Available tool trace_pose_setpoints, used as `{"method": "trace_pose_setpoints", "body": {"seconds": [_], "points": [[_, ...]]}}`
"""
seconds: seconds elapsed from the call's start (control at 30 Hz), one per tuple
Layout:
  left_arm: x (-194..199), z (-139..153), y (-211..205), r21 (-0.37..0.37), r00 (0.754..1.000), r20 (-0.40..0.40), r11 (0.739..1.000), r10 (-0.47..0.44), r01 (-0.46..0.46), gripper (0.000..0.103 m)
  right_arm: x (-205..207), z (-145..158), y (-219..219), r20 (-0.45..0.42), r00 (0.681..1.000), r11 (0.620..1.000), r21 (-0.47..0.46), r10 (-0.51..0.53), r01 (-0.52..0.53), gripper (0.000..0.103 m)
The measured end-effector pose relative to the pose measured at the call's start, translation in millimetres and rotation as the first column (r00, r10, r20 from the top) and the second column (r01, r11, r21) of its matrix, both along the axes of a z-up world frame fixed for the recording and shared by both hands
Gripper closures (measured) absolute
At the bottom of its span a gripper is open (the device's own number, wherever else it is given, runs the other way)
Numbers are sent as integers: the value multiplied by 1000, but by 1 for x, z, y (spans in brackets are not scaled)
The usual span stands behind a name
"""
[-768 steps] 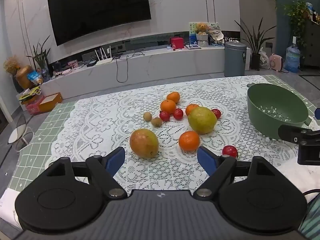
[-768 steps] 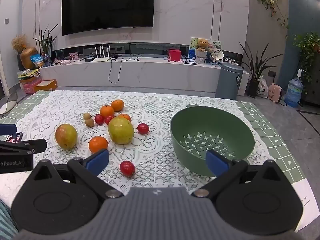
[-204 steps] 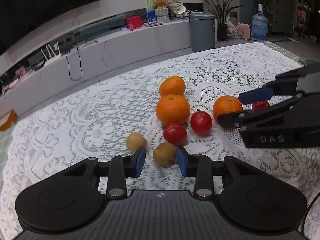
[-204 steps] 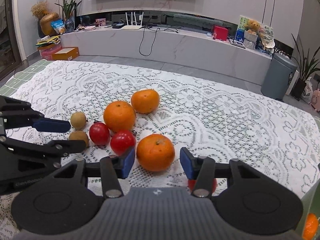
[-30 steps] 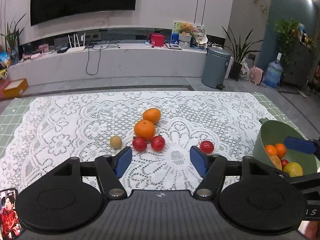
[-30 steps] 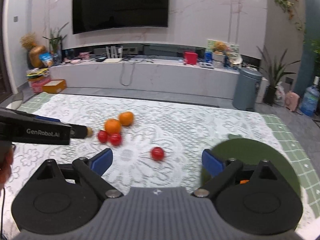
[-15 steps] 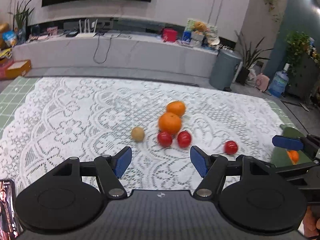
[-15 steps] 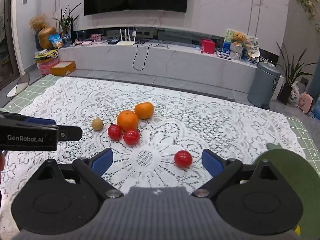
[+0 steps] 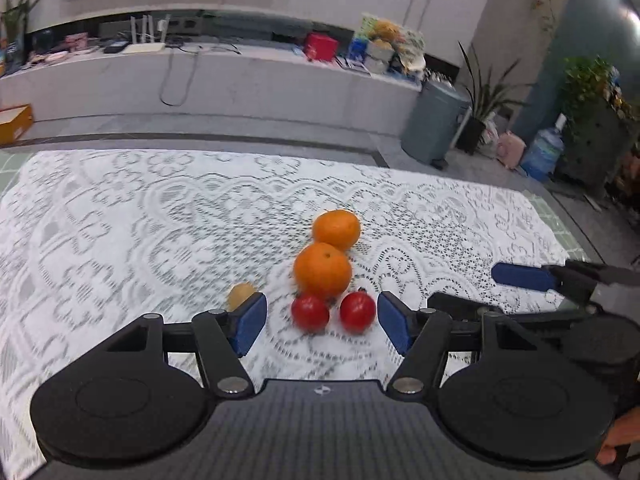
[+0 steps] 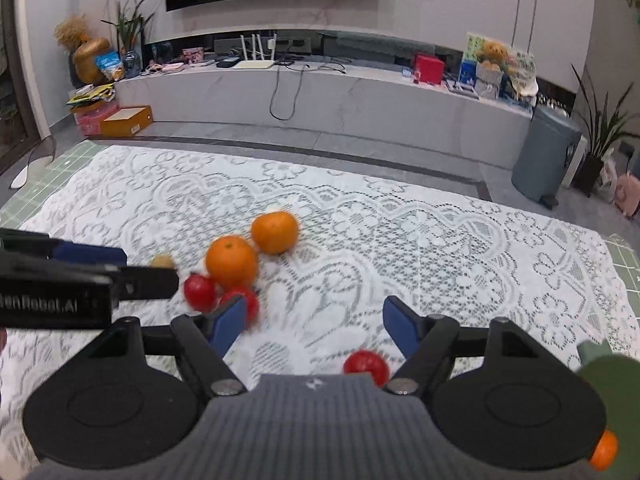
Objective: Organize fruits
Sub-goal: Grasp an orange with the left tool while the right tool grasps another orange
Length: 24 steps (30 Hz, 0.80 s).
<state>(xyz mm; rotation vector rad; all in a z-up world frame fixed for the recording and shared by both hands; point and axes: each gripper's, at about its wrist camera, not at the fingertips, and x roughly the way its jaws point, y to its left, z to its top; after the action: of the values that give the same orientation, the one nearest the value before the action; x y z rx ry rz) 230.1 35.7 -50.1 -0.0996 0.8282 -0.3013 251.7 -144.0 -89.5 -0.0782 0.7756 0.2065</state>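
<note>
Two oranges [image 9: 323,269] [image 9: 336,229] lie on the lace cloth, with two red tomatoes [image 9: 310,313] [image 9: 357,312] just in front of them. My left gripper [image 9: 322,327] hovers over those tomatoes, which show between its blue pads; its jaws are closing and touch nothing. A small tan fruit [image 9: 240,295] peeks out behind the left pad. In the right wrist view my right gripper [image 10: 314,327] has its jaws closing over bare cloth, and a lone tomato [image 10: 366,365] lies under it near the right finger. The oranges [image 10: 231,261] [image 10: 275,232] sit ahead on the left.
The green colander's rim [image 10: 612,376] shows at the lower right, with an orange [image 10: 604,455] in it. A lace cloth [image 10: 400,240] covers the table. My right gripper's finger [image 9: 524,277] crosses the left wrist view at right; a person's hand [image 9: 616,440] shows at the corner.
Both grippers have come forward and lower toward the fruit cluster, which looks bigger now. Their jaws have narrowed, the right ones more. The lone tomato has slid under the right gripper's body.
</note>
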Motion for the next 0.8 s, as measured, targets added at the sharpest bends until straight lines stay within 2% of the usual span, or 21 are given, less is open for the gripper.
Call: {"method": "trace_pose_setpoints", "body": {"seconds": [0.1,0.3,0.6,0.77,0.8], "points": [[18,-6,-6,0,999,-32,1000,-11,11,28,13,-1,-5,-15,1000,1000,-8,-12,12,35],[46,-19,-17,6,997,-78,1000,10,-10,29,30,-4,-13,-23,1000,1000,-13,-13,13,35],[69,-36,-29,64,989,-144,997,43,-34,29,40,-12,-18,-47,999,1000,-12,-8,8,35],[71,-42,-29,44,986,-164,999,38,-31,48,44,-14,-15,-50,999,1000,-13,2,-2,34],[72,-41,-29,39,986,-162,999,37,-31,48,44,-14,-14,-49,999,1000,-15,4,-4,34]]}}
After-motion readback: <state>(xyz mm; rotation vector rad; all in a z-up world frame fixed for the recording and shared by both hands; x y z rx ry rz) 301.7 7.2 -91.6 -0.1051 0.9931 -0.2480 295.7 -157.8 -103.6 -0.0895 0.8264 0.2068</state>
